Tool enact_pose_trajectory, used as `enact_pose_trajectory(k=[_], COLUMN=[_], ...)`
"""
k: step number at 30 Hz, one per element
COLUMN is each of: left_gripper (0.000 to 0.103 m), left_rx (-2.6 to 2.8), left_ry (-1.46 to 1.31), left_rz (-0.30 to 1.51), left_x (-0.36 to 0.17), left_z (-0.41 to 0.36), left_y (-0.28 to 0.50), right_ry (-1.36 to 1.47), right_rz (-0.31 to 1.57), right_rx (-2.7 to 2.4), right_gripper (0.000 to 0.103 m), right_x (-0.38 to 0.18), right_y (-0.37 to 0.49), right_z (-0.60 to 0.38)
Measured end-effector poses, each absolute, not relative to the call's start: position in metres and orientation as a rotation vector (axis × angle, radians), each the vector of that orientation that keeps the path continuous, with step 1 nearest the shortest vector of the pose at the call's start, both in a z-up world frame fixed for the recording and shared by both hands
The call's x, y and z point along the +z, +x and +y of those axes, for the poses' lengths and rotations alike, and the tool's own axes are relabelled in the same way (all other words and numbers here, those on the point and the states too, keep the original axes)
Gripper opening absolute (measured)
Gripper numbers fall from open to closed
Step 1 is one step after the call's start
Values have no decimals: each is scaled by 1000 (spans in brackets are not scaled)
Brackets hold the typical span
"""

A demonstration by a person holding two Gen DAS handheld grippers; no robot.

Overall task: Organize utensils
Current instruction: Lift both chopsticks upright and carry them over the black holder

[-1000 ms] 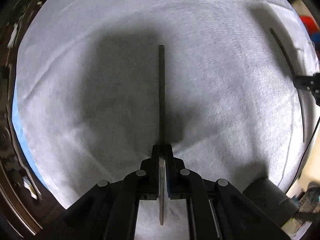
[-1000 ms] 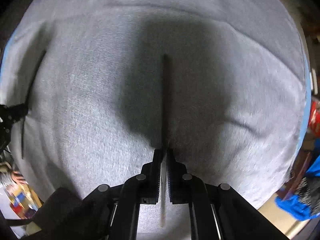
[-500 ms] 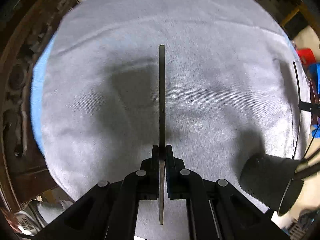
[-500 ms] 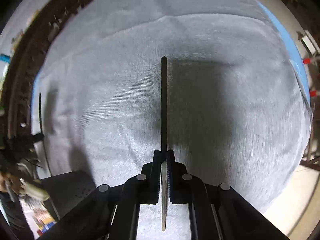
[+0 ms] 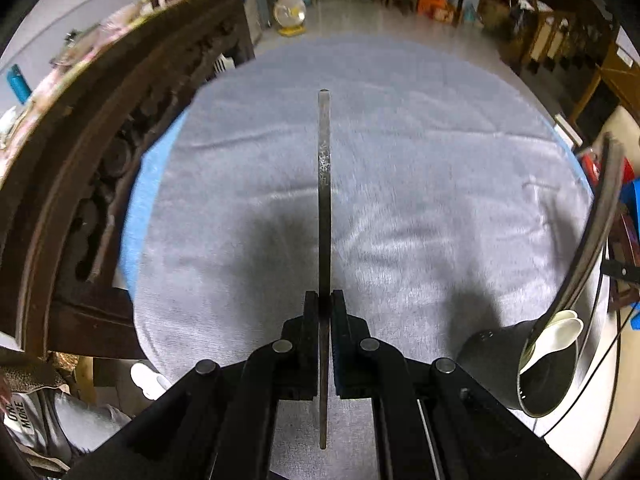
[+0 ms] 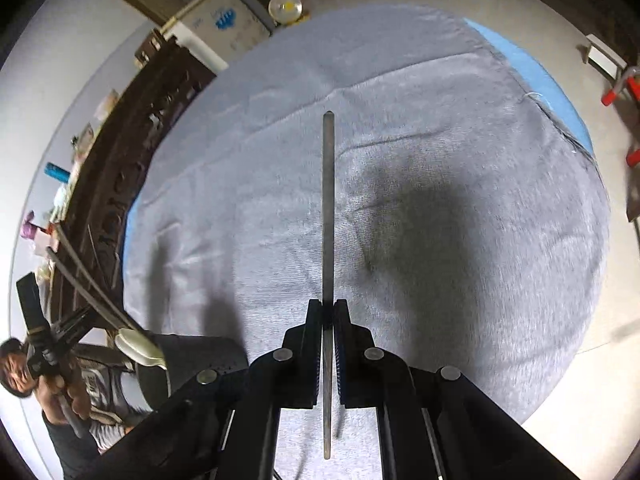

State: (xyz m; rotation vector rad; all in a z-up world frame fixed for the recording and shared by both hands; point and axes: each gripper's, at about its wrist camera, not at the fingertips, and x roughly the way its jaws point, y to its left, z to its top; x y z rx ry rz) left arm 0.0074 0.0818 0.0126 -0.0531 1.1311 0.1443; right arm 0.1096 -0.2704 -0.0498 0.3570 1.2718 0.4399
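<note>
My left gripper (image 5: 325,300) is shut on a thin dark metal utensil (image 5: 325,184), seen edge-on and pointing forward above the grey cloth. My right gripper (image 6: 328,308) is shut on a similar thin utensil (image 6: 328,208), also edge-on. A black perforated holder cup (image 5: 532,368) stands at the cloth's near right in the left wrist view, with white spoon ends (image 5: 560,332) in it and a curved metal handle (image 5: 600,224) rising over it. The holder (image 6: 192,360) also shows at lower left in the right wrist view, with the other gripper (image 6: 44,340) beside it.
The round table is covered by a grey cloth (image 5: 400,160) over a blue edge (image 5: 136,200). A carved dark wooden furniture piece (image 5: 100,140) stands close on the left. Furniture and clutter fill the room behind. A person (image 6: 16,372) is at the lower left.
Both grippers have risen and tilted back from close to the cloth, each still holding its utensil. The holder cup and the room have come into view.
</note>
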Motion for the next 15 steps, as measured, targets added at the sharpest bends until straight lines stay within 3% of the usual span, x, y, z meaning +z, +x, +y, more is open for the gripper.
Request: enact_pose_trajectory(k=[15], left_gripper=[6], left_rx=[203], left_ry=[-98], left_rz=[960], left_x=[29], left_z=[79], left_y=[-4], right_ry=[486], right_rz=[1099], right_rx=[434], right_gripper=[7], right_x=[-20], right_y=[75], right_z=[-283])
